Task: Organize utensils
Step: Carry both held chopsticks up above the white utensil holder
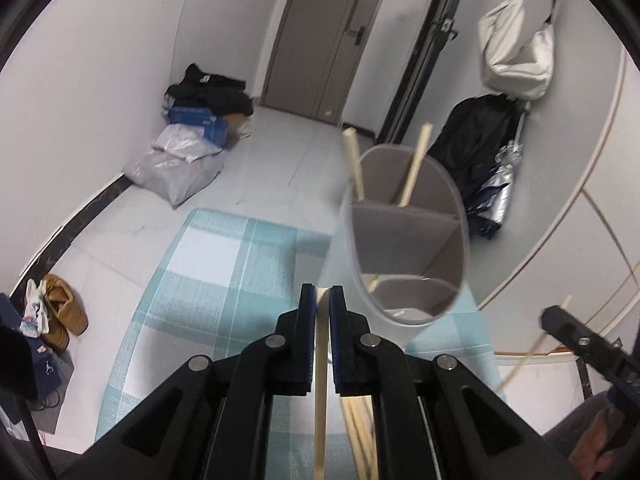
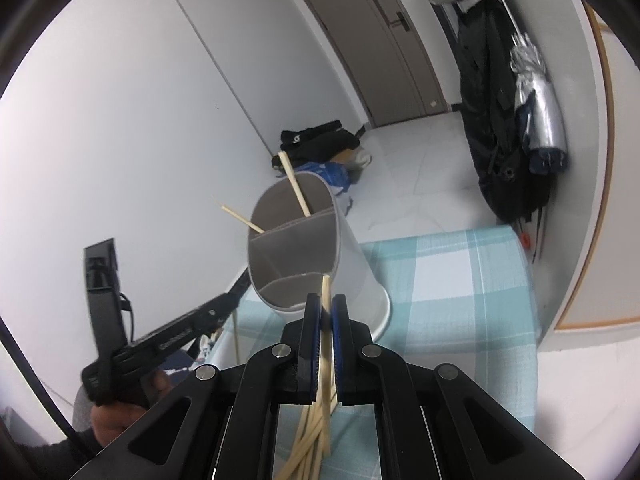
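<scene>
Loading chopsticks into the holder (image 1: 408,236) is judged to be the step in hand. One stick (image 1: 320,380) is pinched in the left gripper (image 1: 322,300), jaws closed tight on it, tip just short of the holder's near rim. Another stick (image 2: 326,320) is clamped the same way in the right gripper (image 2: 327,308), with a loose pile (image 2: 312,440) seen below it on the cloth (image 2: 460,280). Two sticks (image 1: 416,164) are already stood in the far compartment, leaning apart.

Risks, as judged:
- Holder is light and tall; a stick end caught on the rim or divider could tip it.
- Sticks are held near one end, so a swing or slip in the pads is likely.
- Both grippers are aimed at one opening; a clash is possible.
- Leaning sticks may be knocked out.
</scene>
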Available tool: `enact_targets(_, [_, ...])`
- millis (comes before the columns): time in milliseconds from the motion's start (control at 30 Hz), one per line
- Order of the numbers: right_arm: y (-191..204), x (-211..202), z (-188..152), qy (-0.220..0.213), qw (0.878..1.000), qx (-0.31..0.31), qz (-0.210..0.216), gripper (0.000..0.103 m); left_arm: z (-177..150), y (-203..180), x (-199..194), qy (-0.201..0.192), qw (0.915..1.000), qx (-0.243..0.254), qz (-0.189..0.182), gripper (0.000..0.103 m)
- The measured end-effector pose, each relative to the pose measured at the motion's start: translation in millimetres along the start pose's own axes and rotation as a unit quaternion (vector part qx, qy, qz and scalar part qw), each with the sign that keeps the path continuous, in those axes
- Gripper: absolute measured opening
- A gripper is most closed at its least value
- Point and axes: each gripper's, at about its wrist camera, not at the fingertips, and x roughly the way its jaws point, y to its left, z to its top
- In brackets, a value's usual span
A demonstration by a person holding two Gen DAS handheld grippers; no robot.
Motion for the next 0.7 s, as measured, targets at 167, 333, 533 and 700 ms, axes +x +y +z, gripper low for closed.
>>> enact_targets(167, [12.2, -1.6, -2.3, -0.010, 0.999, -0.033, -0.014, 0.005, 7.7, -3.8, -23.4, -0.035, 0.9992, 0.009, -0.016, 0.003])
enact_targets(333, [17.8, -3.3, -4.5, -0.015, 0.999, -0.047, -0.017, 0.005, 10.2, -10.0, -31.5, -0.043, 0.9988, 0.019, -0.017, 0.003])
enact_targets(533, [23.0, -9.1, -5.4, -0.030, 0.998, -0.052, -0.029, 0.005, 9.0, -24.5, -43.1, -0.038, 0.9984, 0.041, -0.004, 0.003])
enact_targets(700, [23.8, -12.8, -6.0, -0.030, 0.998, -0.048, -0.031, 0.005, 13.4, -33.5, -53.2, -0.030, 0.9981, 0.053, -0.010, 0.003])
